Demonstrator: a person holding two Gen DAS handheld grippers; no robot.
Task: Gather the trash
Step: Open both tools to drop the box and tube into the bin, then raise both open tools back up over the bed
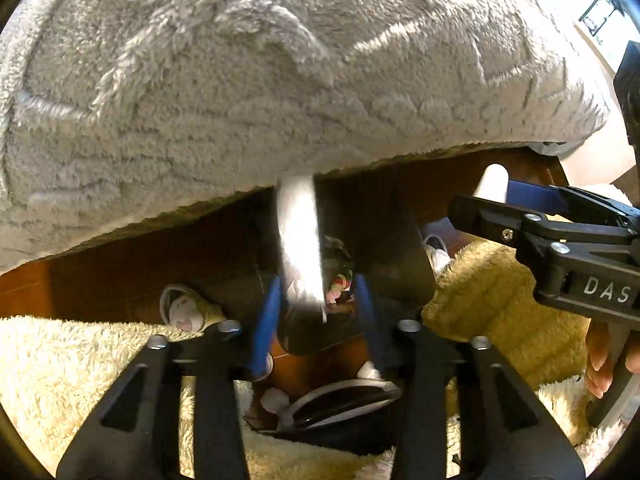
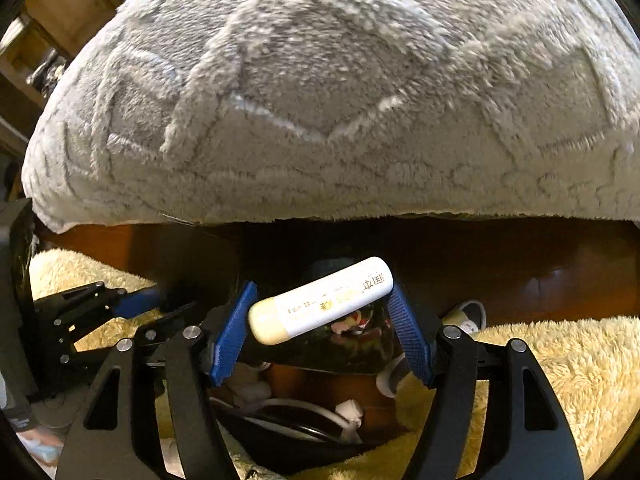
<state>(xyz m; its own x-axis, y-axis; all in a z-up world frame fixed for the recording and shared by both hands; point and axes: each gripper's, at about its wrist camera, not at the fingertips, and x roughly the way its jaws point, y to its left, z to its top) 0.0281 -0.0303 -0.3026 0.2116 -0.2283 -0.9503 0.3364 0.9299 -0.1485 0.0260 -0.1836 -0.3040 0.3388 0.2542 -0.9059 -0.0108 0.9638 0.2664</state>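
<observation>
A black bag [image 1: 400, 256] with colourful wrappers [image 1: 340, 280] inside lies on the brown floor under the edge of a grey fluffy blanket. My left gripper [image 1: 316, 316] is open right above it. A white elongated thing [image 1: 300, 248], blurred, hangs between its blue pads and touches neither. My right gripper [image 2: 322, 334] holds a white tube [image 2: 324, 300] with a cream cap and printed lettering, one end against each blue pad, over the same bag [image 2: 360, 352]. The right gripper [image 1: 508, 196] also shows at the right of the left wrist view, with the tube's tip [image 1: 494, 180] sticking up.
The grey blanket [image 1: 280, 80] fills the upper half of both views. A cream shaggy rug [image 2: 560, 380] lies on both sides of the bag. White cables [image 2: 304, 408] and a small white and pink thing [image 1: 184, 312] lie on the floor. A hand [image 1: 600, 360] grips the right handle.
</observation>
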